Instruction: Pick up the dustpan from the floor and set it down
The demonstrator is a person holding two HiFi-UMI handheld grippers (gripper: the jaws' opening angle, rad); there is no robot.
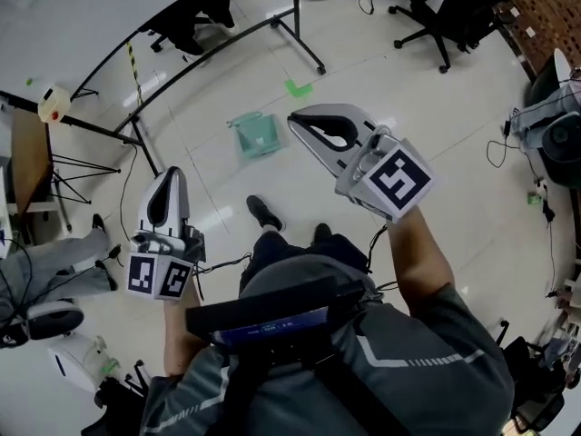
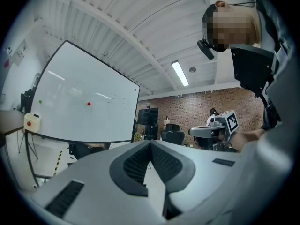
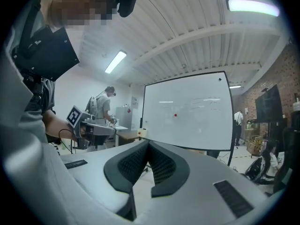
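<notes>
Dustpan, teal-green, lies on the pale floor on the person's side of the whiteboard, close to the foot of its stand, with nothing touching it. A green tape mark sits on the floor nearer the whiteboard than the dustpan does. The person's dark shoe stands farther from the whiteboard, beyond the dustpan. Both tongs are held level in the air, pointing toward the whiteboard (each one's own view looks straight at the board). The left tongs are clenched, tips pressed together with nothing between them. The right tongs are clenched and empty as well, and in the head view their tip shows just beside the dustpan without touching it
</notes>
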